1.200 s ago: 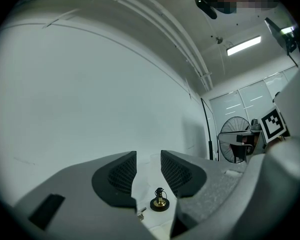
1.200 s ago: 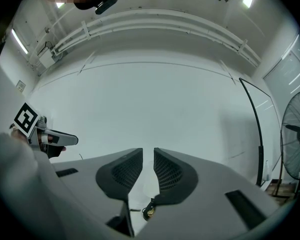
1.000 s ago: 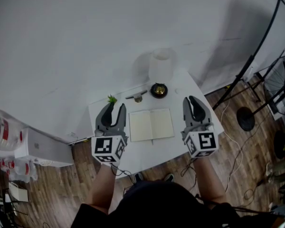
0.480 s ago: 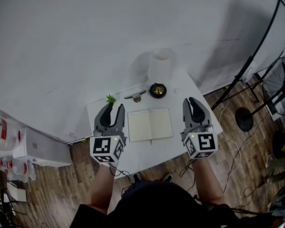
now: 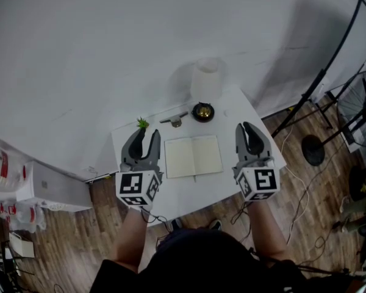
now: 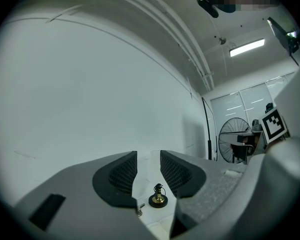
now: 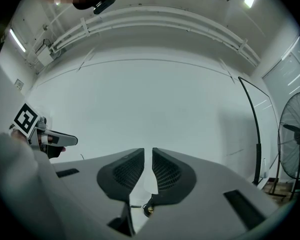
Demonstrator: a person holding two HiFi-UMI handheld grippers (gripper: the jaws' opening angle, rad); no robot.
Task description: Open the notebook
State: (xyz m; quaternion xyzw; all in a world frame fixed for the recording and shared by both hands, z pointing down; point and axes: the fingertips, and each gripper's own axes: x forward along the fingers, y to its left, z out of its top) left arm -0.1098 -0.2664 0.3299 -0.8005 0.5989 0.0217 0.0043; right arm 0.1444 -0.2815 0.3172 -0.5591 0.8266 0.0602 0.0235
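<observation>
Far left, white boxes [image 5: 52, 191] sit on the wood floor [image 5: 79, 249] beside the wall, and then comes your left gripper [image 5: 145, 140], hovering over the left edge of the white table [image 5: 183, 195] and pointing level toward the wall; its jaws stand apart with a clear gap, nothing between the ribbed pads [image 6: 124, 173], just tabletop showing through, so that hand is released and empty. Just past its tips there's a little green plant [image 5: 142, 124] at the table's back left corner. Moving in, the notebook [image 5: 193, 156] lies in the middle of the table between your two grippers, already open, both pale pages flat and facing up, touched by neither gripper. Behind it, near the back edge, a small metal piece [image 5: 175, 121] lies beside a round black-and-brass object [image 5: 202, 112], and a white cylinder-shaped lamp [image 5: 206, 81] stands just behind that against the wall. Over to your right gripper [image 5: 247, 133], held over the table's right edge: jaws drawn close, only a narrow slit between them, pads not meeting and gripping nothing. Off to the far right, on the floor, a black stand [image 5: 317, 151] leans up toward the wall and a fan [image 5: 360, 108] sits at the edge of view
</observation>
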